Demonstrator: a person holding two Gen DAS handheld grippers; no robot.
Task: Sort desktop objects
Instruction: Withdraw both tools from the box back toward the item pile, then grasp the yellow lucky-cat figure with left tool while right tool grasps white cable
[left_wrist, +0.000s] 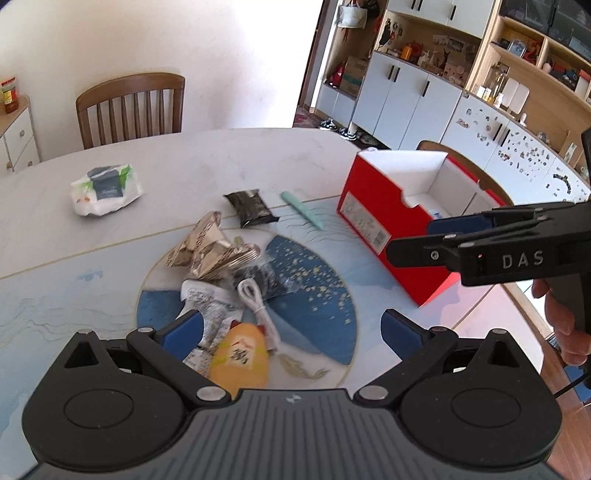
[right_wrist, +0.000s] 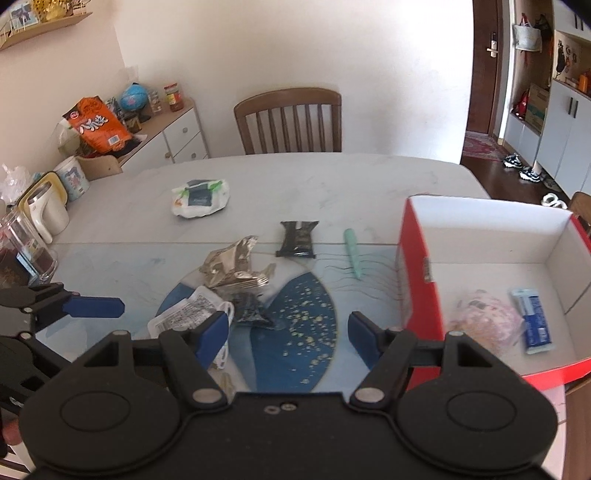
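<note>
My left gripper (left_wrist: 292, 332) hangs open over a pile on the blue round of the table mat: an orange packet (left_wrist: 240, 357), a white cord (left_wrist: 255, 300), a printed white wrapper (left_wrist: 207, 314) and crumpled silver foil (left_wrist: 207, 247). Its pads touch nothing. My right gripper (right_wrist: 288, 336) is open too, above the mat just left of the red box (right_wrist: 417, 280), with nothing between its fingers. The box holds a pink pouch (right_wrist: 487, 321) and a blue-and-white packet (right_wrist: 535, 321). Farther back lie a black sachet (right_wrist: 297, 238), a mint-green pen (right_wrist: 352, 253) and a white tissue pack (right_wrist: 199, 197).
A wooden chair (right_wrist: 288, 122) stands behind the table. At the table's left edge stand a cream kettle (right_wrist: 44, 212) and a glass jar (right_wrist: 26, 254). A low cabinet with snack bags stands behind them. White cupboards (left_wrist: 413, 96) and shelves line the right wall.
</note>
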